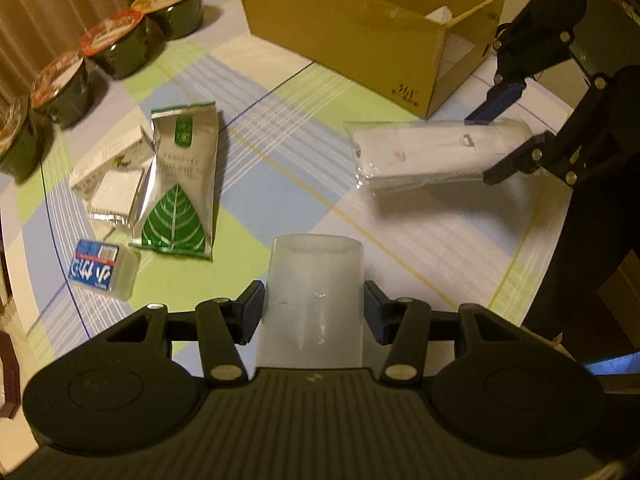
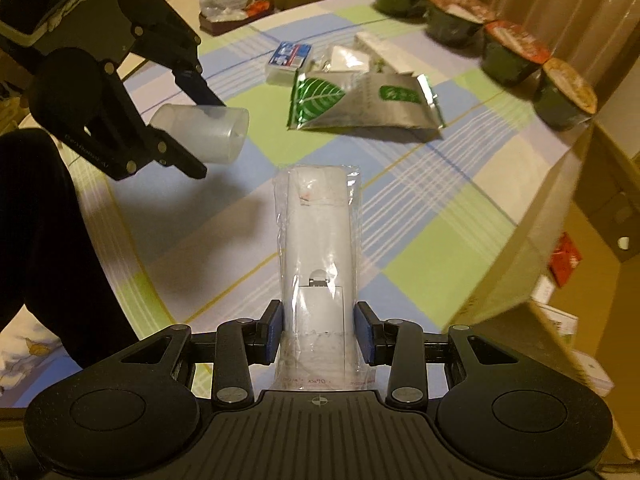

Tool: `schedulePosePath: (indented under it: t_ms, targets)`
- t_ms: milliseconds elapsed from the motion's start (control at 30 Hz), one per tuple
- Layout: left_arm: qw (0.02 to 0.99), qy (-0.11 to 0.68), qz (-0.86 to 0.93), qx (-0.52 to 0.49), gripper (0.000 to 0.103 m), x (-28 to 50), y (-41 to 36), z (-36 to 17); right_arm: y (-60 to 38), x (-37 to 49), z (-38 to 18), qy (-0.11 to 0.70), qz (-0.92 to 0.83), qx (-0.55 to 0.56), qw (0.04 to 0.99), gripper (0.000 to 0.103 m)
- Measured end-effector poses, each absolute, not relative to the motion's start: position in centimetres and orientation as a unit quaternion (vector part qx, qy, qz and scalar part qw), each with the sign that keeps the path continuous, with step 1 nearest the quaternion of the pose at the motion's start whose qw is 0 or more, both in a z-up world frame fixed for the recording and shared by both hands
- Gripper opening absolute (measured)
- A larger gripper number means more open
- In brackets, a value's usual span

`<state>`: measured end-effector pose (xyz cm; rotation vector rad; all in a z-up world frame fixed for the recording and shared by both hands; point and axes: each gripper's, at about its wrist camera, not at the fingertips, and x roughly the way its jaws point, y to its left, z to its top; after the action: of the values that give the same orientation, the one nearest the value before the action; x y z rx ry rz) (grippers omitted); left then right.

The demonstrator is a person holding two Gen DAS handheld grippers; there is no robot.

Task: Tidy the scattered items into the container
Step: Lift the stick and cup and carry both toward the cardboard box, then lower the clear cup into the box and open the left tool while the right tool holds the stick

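My left gripper (image 1: 314,314) is shut on a translucent plastic cup (image 1: 316,276), held above the checked tablecloth. In the right wrist view this same gripper (image 2: 204,134) and cup (image 2: 208,128) hang at the left. My right gripper (image 2: 318,332) is shut on a white remote-like item sealed in a clear bag (image 2: 318,232), lifted off the table. From the left wrist it shows at the right (image 1: 484,147), bag (image 1: 424,152) sticking out leftward, just in front of the open cardboard box (image 1: 360,28). A silver pouch with a green leaf (image 1: 180,184), a blue-labelled small box (image 1: 98,270) and a white packet (image 1: 112,192) lie on the cloth.
Several dark green lidded noodle bowls (image 1: 116,48) line the table's far edge by a curtain. The cardboard box wall (image 2: 532,248) rises close on the right of the right wrist view, with small packages inside. A dark sleeve (image 1: 588,200) covers the table's right side.
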<state>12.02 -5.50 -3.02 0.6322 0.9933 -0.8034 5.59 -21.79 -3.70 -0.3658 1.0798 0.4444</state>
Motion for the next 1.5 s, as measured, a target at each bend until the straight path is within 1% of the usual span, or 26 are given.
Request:
schedulePosePath:
  t_ms: [500,933,1167,1500]
  targets:
    - [0.76,0.416,-0.381,0.321,0.047,11.0,-10.2,0.8,-25.2,3.5,2.3,0.457,0.172,-0.159,0.858,0.041]
    - [0.775,0.367,-0.419,0.298,0.047,12.3,-18.4,4.7,-32.2,3.5,6.3,0.44,0.094,-0.124,0.884,0.041]
    - [0.783,0.358,-0.428,0.276,0.047,14.1,-23.5,5.5,-36.5,4.8,6.7,0.448,0.043,-0.092,0.889,0.041]
    - [0.797,0.378,-0.409,0.233,0.047,17.2,-29.1,3.7,-41.3,7.1,4.9,0.466,-0.009,-0.048,0.883,0.041]
